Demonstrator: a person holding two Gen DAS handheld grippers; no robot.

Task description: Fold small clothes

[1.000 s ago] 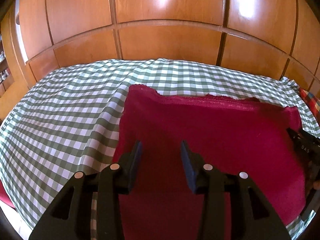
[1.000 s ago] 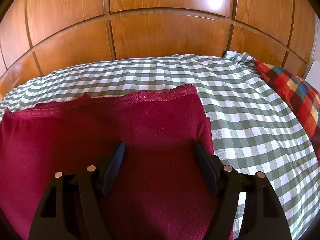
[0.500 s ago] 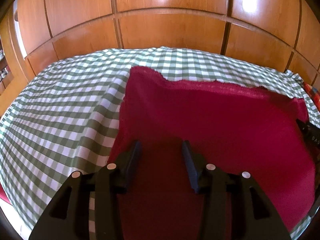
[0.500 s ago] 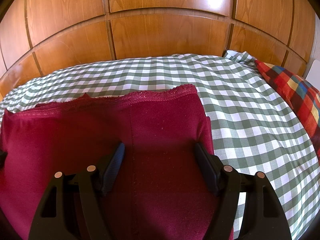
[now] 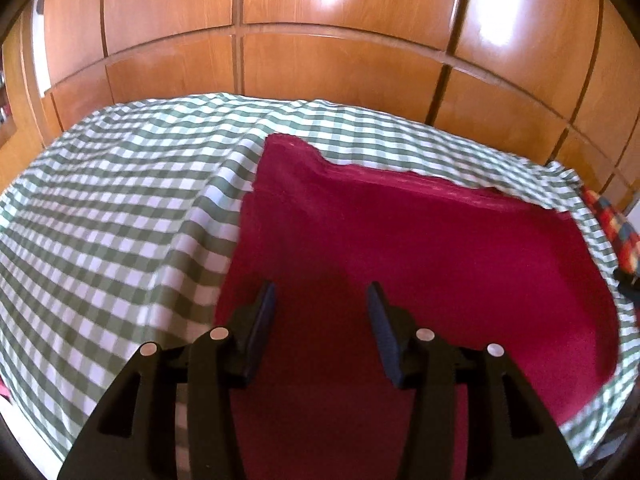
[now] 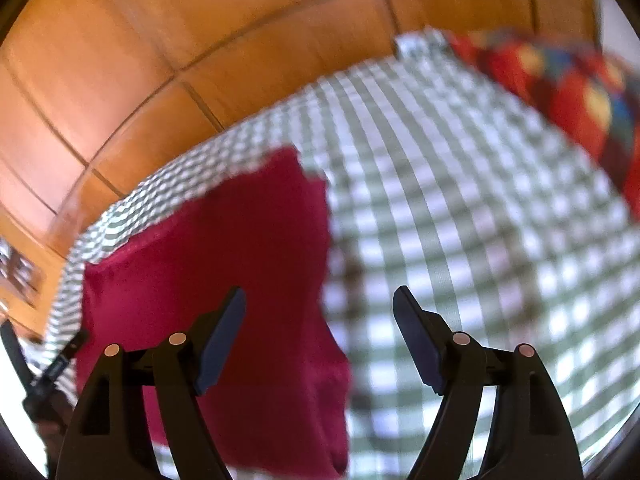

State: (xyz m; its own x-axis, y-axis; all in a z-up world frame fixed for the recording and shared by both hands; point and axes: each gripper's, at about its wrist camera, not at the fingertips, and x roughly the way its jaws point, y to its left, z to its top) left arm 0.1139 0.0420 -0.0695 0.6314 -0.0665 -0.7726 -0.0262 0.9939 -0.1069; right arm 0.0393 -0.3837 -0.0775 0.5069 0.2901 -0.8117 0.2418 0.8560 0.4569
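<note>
A dark red garment (image 5: 420,264) lies flat on a green-and-white checked sheet (image 5: 112,216) that covers the surface. Its far hem runs roughly parallel to the far edge of the surface, close to the wooden panelled wall (image 5: 320,32) behind it. In the left wrist view, the garment occupies the right half of the surface, and checked sheet shows along its left side, its far hem and its right side.

The left gripper (image 5: 320,300) is positioned over the near left part of the garment. Its fingers are spread apart, and the jaws have just been opening. No fabric is pinched between them; the red cloth lies below the gap.

The right gripper (image 6: 320,300) is positioned over the garment's right edge. The right wrist view is blurred. The left finger (image 6: 224,328) is over red fabric, and the right finger (image 6: 412,332) is over bare checked sheet. The fingers are spread wide, the jaws have just been opening, and nothing is held.

A multicoloured plaid cloth (image 6: 568,92) lies at the far right corner of the surface, well apart from the garment.
</note>
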